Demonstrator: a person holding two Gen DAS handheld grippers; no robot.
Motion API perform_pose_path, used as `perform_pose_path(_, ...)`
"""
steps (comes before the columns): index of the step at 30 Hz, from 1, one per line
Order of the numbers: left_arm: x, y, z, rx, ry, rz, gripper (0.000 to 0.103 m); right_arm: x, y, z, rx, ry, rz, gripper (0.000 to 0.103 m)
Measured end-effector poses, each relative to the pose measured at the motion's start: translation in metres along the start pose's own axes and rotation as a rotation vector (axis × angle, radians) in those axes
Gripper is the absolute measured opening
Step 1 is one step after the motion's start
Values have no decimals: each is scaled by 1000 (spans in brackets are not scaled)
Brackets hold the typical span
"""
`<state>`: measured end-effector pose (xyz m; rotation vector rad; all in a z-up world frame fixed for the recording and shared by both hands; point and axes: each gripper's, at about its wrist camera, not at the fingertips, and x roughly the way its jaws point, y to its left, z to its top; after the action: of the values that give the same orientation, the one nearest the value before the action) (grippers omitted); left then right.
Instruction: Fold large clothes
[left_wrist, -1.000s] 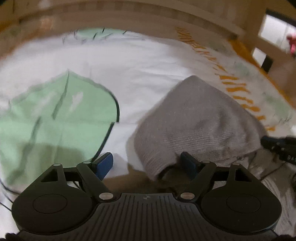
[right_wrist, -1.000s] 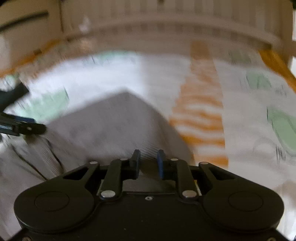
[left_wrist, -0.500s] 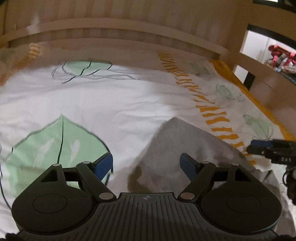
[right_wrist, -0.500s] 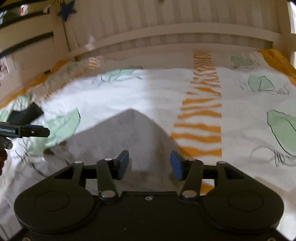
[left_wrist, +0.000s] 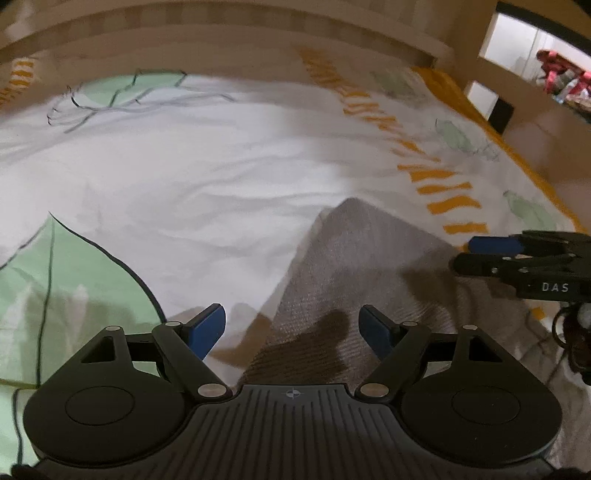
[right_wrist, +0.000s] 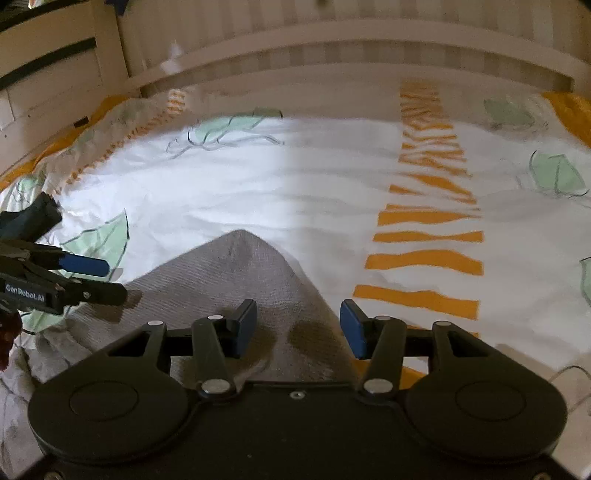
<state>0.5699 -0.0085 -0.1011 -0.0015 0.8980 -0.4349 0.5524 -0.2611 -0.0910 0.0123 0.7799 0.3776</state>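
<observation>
A grey knitted garment (left_wrist: 354, 266) lies on the bed with a folded corner pointing away from me; it also shows in the right wrist view (right_wrist: 229, 273). My left gripper (left_wrist: 291, 328) is open and empty, held above the garment's left edge. My right gripper (right_wrist: 297, 325) is open and empty above the garment's right edge. The right gripper shows from the side in the left wrist view (left_wrist: 517, 258), and the left gripper shows at the left of the right wrist view (right_wrist: 55, 280).
The bed is covered by a white sheet (left_wrist: 192, 177) printed with green leaves (left_wrist: 74, 288) and orange stripes (right_wrist: 424, 236). A slatted wooden headboard (right_wrist: 332, 55) runs along the far side. A doorway (left_wrist: 528, 48) opens at the far right.
My right gripper has opened and let go of the garment. Both grippers have lifted and drawn back, and the garment's folded part has settled flat on the bed.
</observation>
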Motion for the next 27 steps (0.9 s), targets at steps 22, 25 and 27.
perform_pose_path(22,-90,-24,-41,104,-340,6,4,-63,26,-15,-129,-168,47,12)
perform_pose_path(25,-126,-40,-66,205,-402,-2,4,-99,37,-31,-190,-215,60,9)
perform_pose_path(27,-148,-49,-87,273,-426,-21,4,-121,43,-43,-227,-236,71,9)
